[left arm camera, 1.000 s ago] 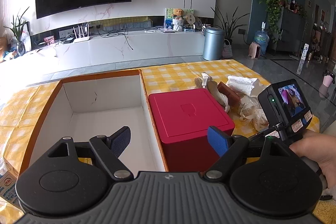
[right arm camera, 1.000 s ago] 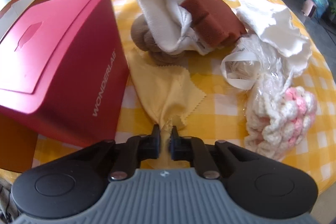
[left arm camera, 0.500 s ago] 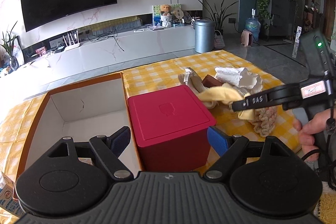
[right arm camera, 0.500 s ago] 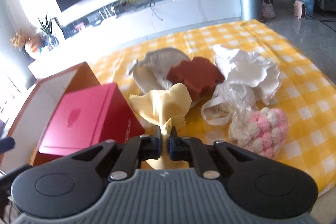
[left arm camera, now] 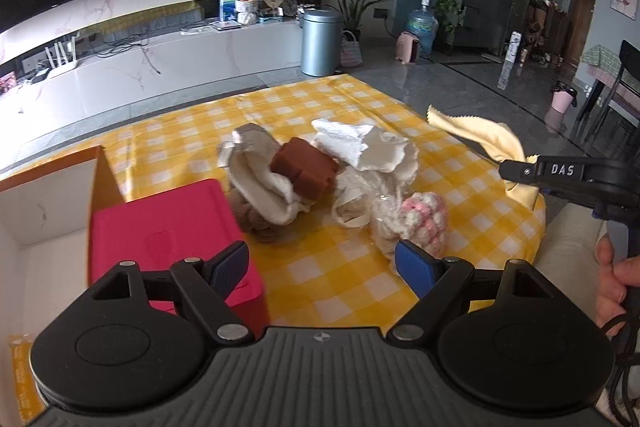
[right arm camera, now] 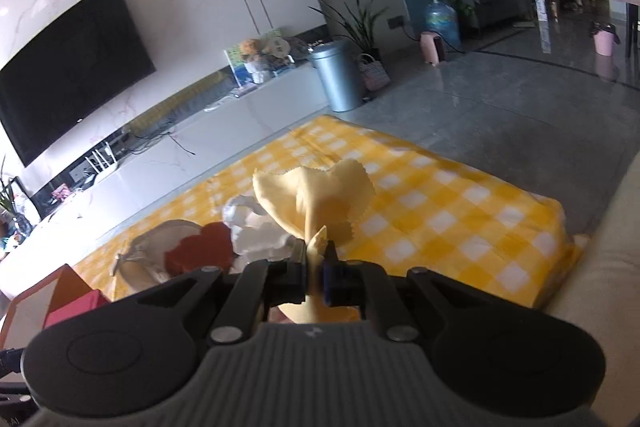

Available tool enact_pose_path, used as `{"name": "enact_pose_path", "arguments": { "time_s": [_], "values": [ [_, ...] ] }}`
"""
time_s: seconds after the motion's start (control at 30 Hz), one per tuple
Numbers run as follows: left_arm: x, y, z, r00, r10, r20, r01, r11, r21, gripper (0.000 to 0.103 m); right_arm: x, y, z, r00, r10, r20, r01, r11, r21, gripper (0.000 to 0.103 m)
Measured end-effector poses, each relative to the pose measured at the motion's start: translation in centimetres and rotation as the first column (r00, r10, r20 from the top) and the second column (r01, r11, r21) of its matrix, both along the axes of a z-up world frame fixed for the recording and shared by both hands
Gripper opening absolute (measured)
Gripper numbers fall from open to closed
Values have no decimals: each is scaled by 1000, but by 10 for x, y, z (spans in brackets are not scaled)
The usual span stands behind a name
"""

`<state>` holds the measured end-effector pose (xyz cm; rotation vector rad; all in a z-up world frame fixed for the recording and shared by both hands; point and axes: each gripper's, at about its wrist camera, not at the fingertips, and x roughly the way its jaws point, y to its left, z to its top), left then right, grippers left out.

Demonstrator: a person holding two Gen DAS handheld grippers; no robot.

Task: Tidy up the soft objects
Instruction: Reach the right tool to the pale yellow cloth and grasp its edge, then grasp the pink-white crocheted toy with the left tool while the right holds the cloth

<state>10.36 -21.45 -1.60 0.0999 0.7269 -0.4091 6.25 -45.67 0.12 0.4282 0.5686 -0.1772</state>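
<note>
Left wrist view: the left tool (left arm camera: 322, 263) hangs with its blue-padded fingers (left arm camera: 414, 267) spread wide and nothing between them, above the yellow-checked bench (left arm camera: 316, 279). Taking the red box (left arm camera: 168, 239) as the landmark, the open cardboard box (left arm camera: 48, 195) stands touching its left side. Just right of the red box lies the heap of soft things: a brown knitted piece (left arm camera: 256, 219) nearest it, a white sock (left arm camera: 260, 179) draped over that, a rust-brown sponge (left arm camera: 306, 169) on the sock, and a white cloth (left arm camera: 368, 147) beyond. Further right of the red box sits a pink-and-cream crocheted piece (left arm camera: 416, 219) in clear wrap. Far right, well off the bench surface, the right tool (left arm camera: 516, 171) pinches the yellow cloth (left arm camera: 476, 135) in the air.

Right wrist view: the right tool (right arm camera: 316, 275) is closed tight on the yellow cloth (right arm camera: 316, 195), which fans out above the fingers. Here only a corner of the red box (right arm camera: 76, 309) shows, with the sponge (right arm camera: 200, 251) and white cloth (right arm camera: 256, 231) to its right. The crocheted piece is hidden.
</note>
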Motion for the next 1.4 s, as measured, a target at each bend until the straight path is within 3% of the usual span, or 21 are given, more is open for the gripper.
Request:
{"name": "enact_pose_path", "arguments": {
  "time_s": [0.17,0.23,0.33,0.53,0.57,0.63,0.7,0.8,1.07,1.27,1.4],
  "values": [
    [20,-53,-27,985,-166,-41,168,985,46,97,-2,-9,-10,1000,-9,-3,9,999,38,5],
    [30,-68,-40,986,-162,-37,165,983,75,97,-1,-10,-14,1000,7,-15,-7,999,39,5],
    [47,-81,-58,986,-139,-93,146,986,83,94,3,-9,-19,999,26,-31,-25,999,31,5],
    [72,-86,-85,980,-63,-188,65,998,2,89,6,-12,-28,998,44,-50,-41,997,70,5],
    [74,-86,-88,978,-64,-200,62,998,-14,86,7,-12,-31,997,44,-61,-40,997,72,5],
    [76,-87,-92,967,-84,-241,75,996,-43,52,8,-13,-35,996,42,-78,-36,997,74,5],
    [75,-87,-93,959,-94,-266,73,994,-86,40,8,-14,-36,996,39,-82,-32,996,78,5],
    [71,-86,-88,963,-93,-254,84,995,-45,19,8,-14,-36,996,30,-82,-24,997,76,5],
    [48,-60,-64,969,-114,-220,105,993,-49,15,7,-9,-32,997,34,-70,-30,998,56,5],
    [36,-40,-42,970,-108,-216,98,994,-55,5,8,-3,-28,997,45,-66,-42,998,45,5],
    [33,-29,-44,965,-109,-236,106,994,-29,5,11,4,-27,995,67,-73,-65,997,32,5]
  ]
}}
